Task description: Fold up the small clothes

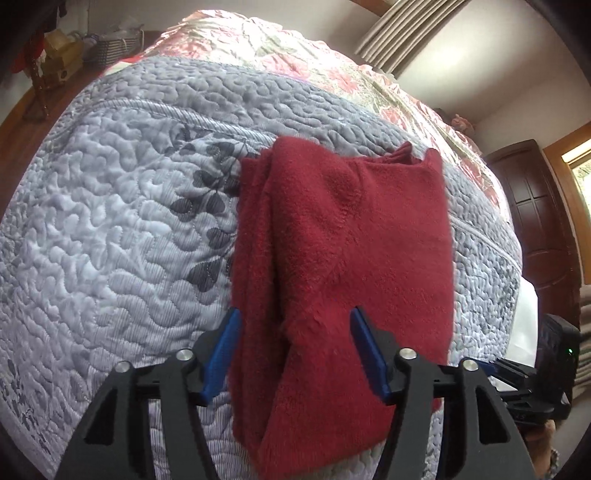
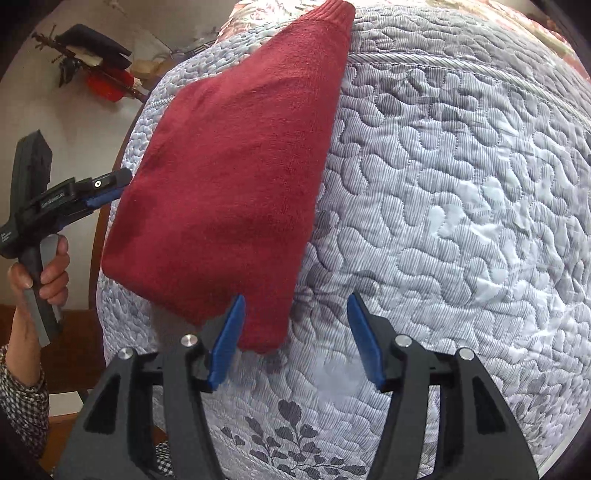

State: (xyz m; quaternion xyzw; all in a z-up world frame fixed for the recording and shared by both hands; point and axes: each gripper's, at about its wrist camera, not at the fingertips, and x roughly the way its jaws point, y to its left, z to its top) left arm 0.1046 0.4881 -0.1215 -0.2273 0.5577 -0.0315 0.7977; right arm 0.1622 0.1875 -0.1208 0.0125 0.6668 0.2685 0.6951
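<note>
1. Left wrist view: a bed (image 1: 110, 229) carries a grey quilted bedspread (image 1: 122, 184) with dark leaf prints; a pink floral quilt (image 1: 258, 40) covers its far end. Beyond the bed are a pleated curtain (image 1: 402, 33), a dark wooden door (image 1: 532, 206) and a cluttered shelf (image 1: 62, 59).
2. Right wrist view: the same bedspread fills the frame up to the bed's left edge; a wall rack (image 2: 92, 70) with dark and red items hangs beyond it.
3. The folded red garment (image 1: 343, 266) lies flat near the bed's near edge. Its layers are stacked, so the inner folds are hidden; its near end is cut off behind the left gripper (image 1: 295, 350). What kind of garment it is cannot be told.
4. Long axis: in the right wrist view the garment (image 2: 229, 177) runs from the near edge toward the far end, its ribbed cuff pointing away.
5. Left gripper: fingers (image 1: 225, 354) spread wide, straddling the garment's near end and clamping nothing. A hand (image 2: 44, 273) in a checked sleeve grips its handle.
6. Right gripper (image 2: 293, 339): fingers (image 2: 364, 339) spread wide and empty; the left one overlaps the garment's near corner, though contact cannot be told.
</note>
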